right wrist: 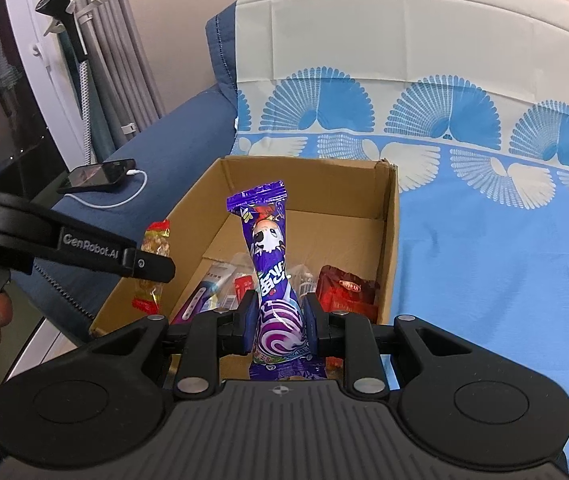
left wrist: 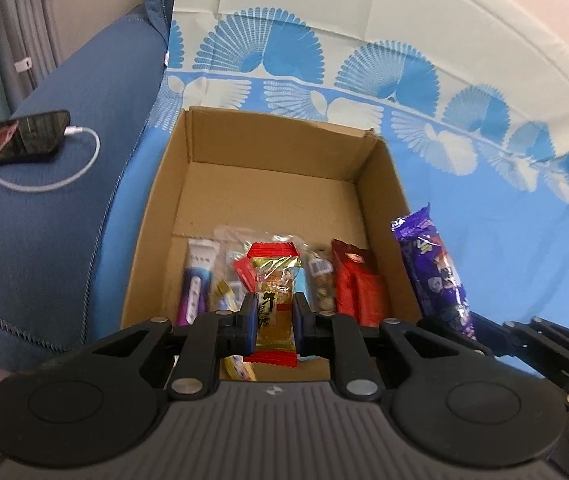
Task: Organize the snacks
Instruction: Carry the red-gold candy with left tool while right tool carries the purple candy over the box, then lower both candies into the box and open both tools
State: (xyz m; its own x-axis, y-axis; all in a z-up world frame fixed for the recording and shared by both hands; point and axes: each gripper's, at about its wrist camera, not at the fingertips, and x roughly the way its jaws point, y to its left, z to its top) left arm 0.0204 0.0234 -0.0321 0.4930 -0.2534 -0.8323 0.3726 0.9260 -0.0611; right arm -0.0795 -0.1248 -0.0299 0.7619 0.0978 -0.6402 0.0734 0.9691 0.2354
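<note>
Both tongs grip snacks above the cardboard box (right wrist: 388, 240). Left tongs (left wrist: 272, 322) clamp a nut bar (left wrist: 271, 304), its long axis along the fingers. Right tongs (right wrist: 278, 322) pinch a purple packet (right wrist: 270, 256), upright, at the box's near edge.

Left wrist body hides the cardboard box's (left wrist: 380, 208) near wall; packet print unreadable.

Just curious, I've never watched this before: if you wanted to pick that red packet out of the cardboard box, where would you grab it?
Probably by its upper crimped edge, coming from above. The red packet leans at the right side of the cardboard box, close to the wall, with other snacks beside it, so the top edge looks like the freest part. Both grippers are already full.
</note>
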